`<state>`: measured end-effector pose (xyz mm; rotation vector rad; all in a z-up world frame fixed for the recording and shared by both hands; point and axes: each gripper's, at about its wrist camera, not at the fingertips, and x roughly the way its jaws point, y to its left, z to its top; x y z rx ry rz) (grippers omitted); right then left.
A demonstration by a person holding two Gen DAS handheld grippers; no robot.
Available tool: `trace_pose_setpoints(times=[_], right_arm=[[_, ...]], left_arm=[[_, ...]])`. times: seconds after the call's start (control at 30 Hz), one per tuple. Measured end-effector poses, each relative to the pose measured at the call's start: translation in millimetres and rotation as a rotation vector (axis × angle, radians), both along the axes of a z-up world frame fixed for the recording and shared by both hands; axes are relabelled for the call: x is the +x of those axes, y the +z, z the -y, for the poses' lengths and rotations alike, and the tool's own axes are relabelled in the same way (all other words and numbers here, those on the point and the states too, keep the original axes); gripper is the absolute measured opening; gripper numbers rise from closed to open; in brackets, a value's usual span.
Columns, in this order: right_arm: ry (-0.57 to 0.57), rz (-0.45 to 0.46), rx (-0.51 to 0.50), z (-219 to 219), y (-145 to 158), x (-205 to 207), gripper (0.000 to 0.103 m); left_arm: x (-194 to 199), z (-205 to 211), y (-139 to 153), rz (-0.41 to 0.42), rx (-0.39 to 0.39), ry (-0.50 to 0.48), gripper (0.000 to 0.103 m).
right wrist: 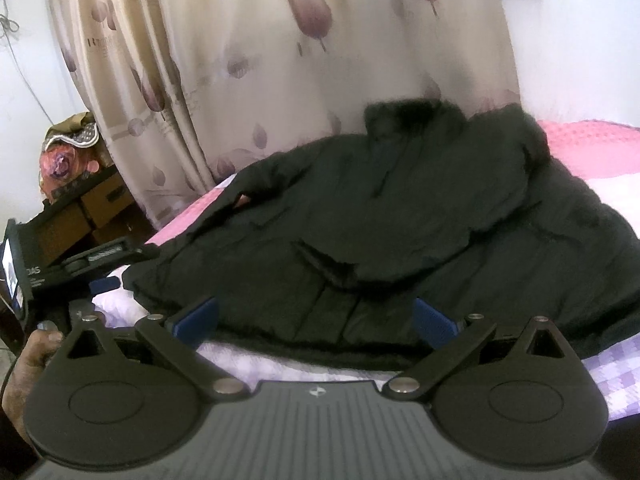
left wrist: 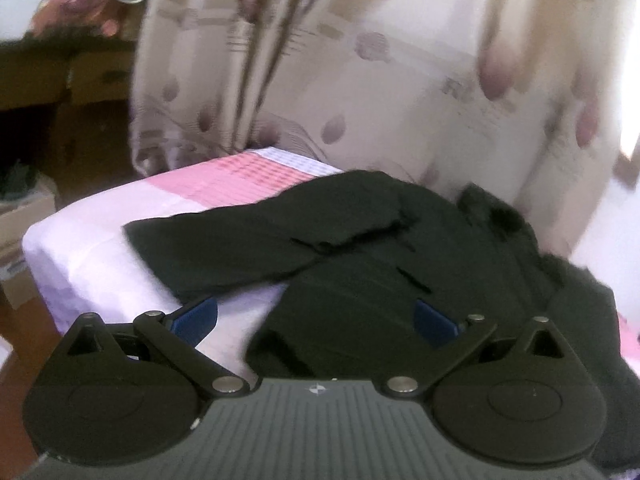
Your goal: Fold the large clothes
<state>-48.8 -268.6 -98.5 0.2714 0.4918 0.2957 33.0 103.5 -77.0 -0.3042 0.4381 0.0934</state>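
Observation:
A large black padded jacket (left wrist: 380, 248) with a furry collar lies spread on a bed; it also shows in the right wrist view (right wrist: 400, 216). One sleeve (left wrist: 224, 240) is folded across its front toward the left. My left gripper (left wrist: 316, 318) is open and empty, just above the jacket's near hem at the bed's left edge. My right gripper (right wrist: 316, 316) is open and empty, just in front of the jacket's near hem. The left gripper also shows at the left of the right wrist view (right wrist: 80, 268), held in a hand.
The bed has a pink and lilac checked cover (left wrist: 92, 248), seen too in the right wrist view (right wrist: 592, 148). A cream curtain with purple tulips (left wrist: 360, 60) hangs right behind the bed. Brown boxes and a cabinet (left wrist: 48, 80) stand to the left on the floor.

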Motion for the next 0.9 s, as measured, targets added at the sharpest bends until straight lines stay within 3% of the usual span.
trace_pose_setpoints(times=[0.33,0.53,0.63,0.7,0.77,0.83,0.9], right_arm=[[0.012,-0.064,0.014,-0.1,-11.7,15.1,0.103],[0.013,-0.091,0.024,-1.0,-17.6,22.9,0.103],[0.017,-0.104,0.025,-2.8,-19.2,25.9,0.103],[0.017,-0.108,0.012,-3.8,-20.4,27.9,0.103],[0.015,-0.115,0.009,-4.7,-21.6,29.9,0.103],[0.012,-0.123,0.000,-5.0,-23.7,33.0,0.103],[0.010,-0.130,-0.003,-5.7,-25.0,35.7,0.103]], left_arm=[[27.8,-83.4,-23.4,-0.074,-0.263,0.006,0.094],[50.1,-100.2,-31.3,-0.096,-0.327,-0.013,0.090],[62.1,-104.8,-32.9,-0.104,-0.339,-0.004,0.076],[69.9,-108.8,-34.2,-0.111,-0.339,0.023,0.059],[78.2,-115.7,-35.9,-0.131,-0.343,0.061,0.028],[85.3,-126.2,-37.3,-0.132,-0.363,0.091,0.023],[91.4,-134.4,-31.8,-0.114,-0.320,0.143,0.019]])
